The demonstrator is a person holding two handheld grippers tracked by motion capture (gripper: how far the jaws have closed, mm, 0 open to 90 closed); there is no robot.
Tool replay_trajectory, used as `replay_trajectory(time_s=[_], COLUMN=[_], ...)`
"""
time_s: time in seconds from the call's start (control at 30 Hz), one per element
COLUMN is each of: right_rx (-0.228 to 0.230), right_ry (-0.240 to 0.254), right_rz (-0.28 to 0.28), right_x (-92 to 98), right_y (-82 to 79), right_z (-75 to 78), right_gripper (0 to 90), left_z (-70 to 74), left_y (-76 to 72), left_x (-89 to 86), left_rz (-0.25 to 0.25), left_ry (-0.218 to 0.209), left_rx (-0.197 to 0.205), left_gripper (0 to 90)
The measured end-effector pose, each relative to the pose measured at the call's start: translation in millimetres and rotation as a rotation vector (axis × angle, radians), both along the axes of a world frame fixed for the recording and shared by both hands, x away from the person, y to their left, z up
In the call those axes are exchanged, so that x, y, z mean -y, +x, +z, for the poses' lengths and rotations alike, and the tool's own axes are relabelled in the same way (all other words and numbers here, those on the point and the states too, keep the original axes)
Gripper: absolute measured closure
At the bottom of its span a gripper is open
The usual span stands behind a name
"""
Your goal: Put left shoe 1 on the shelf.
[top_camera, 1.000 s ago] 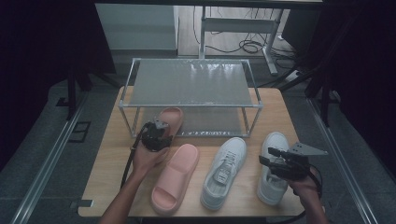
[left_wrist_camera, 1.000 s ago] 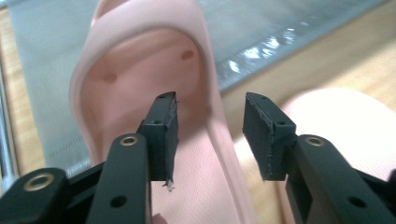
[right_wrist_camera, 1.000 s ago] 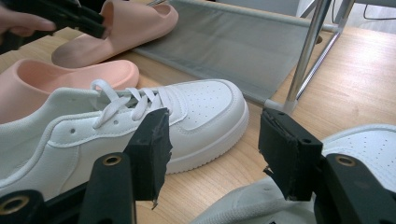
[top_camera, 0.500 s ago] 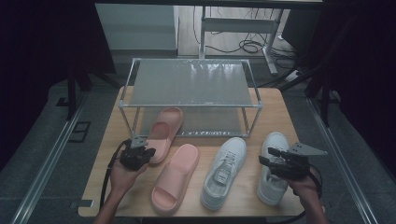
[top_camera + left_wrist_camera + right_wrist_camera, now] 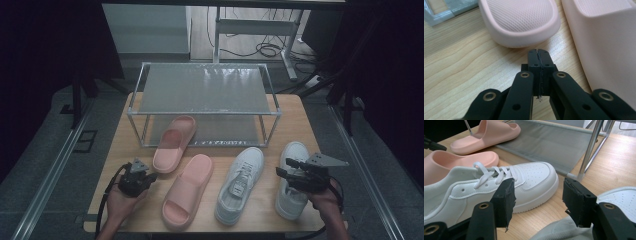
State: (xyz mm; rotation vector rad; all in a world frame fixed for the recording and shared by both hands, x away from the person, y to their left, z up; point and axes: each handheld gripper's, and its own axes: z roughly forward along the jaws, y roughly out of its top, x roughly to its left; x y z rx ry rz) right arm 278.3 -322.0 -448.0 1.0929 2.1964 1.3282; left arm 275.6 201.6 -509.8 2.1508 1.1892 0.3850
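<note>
While the left gripper [image 5: 148, 176], fingers pressed together on nothing, hovers beside the heel of the rear pink slipper [image 5: 174, 143], that slipper lies lengthwise, toe under the rack [image 5: 205, 113]. Two slippers, two white sneakers [image 5: 241, 184]; the right gripper [image 5: 283, 172] gapes wide.

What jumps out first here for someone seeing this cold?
Two pairs of footwear lined up on the wooden table: two pink slides at left, one with its toe tucked under the metal-framed shoe rack, and two white sneakers at right. The left gripper is shut and empty, tips just short of a slide's heel. The right gripper hangs open above the right-hand sneaker.
</note>
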Motion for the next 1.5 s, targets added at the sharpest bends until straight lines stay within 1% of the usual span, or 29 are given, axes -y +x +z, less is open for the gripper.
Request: replay_trajectory(time_s=[0.1,0.23,0.3,0.4,0.6,0.9,1.2,1.5], right_rx=[0.001,0.002,0.004,0.005,0.006,0.003,0.004,0.007], right_ry=[0.0,0.005,0.005,0.004,0.006,0.003,0.002,0.001], right_rz=[-0.002,-0.007,-0.007,-0.006,-0.009,-0.006,-0.006,-0.008], right_x=[0.5,2.2,2.7,2.7,3.0,1.8,1.7,2.6], right_y=[0.4,0.0,-0.2,-0.4,-0.3,0.1,0.0,-0.1], right_z=[-0.3,0.2,0.6,1.2,0.9,0.2,0.1,0.3], right_gripper=[44.2,44.2,44.2,44.2,44.3,44.2,44.2,44.1], left_z=[1.1,5.4,6.5,3.8,-1.4,-1.8,3.0,2.7], left_y=[2.6,4.1,4.8,8.9,9.8,15.6,25.4,37.5], left_x=[3.0,5.4,6.6,7.2,7.6,6.6,11.9,20.0], left_rz=[0.003,-0.007,-0.006,-0.014,-0.015,-0.006,-0.008,-0.013], left_ry=[-0.003,0.001,0.001,0.012,0.017,0.022,0.022,0.027], left_rx=[0.003,0.015,0.014,-0.007,-0.026,-0.021,0.001,0.003], left_gripper=[90.0,90.0,90.0,90.0,90.0,90.0,90.0,90.0])
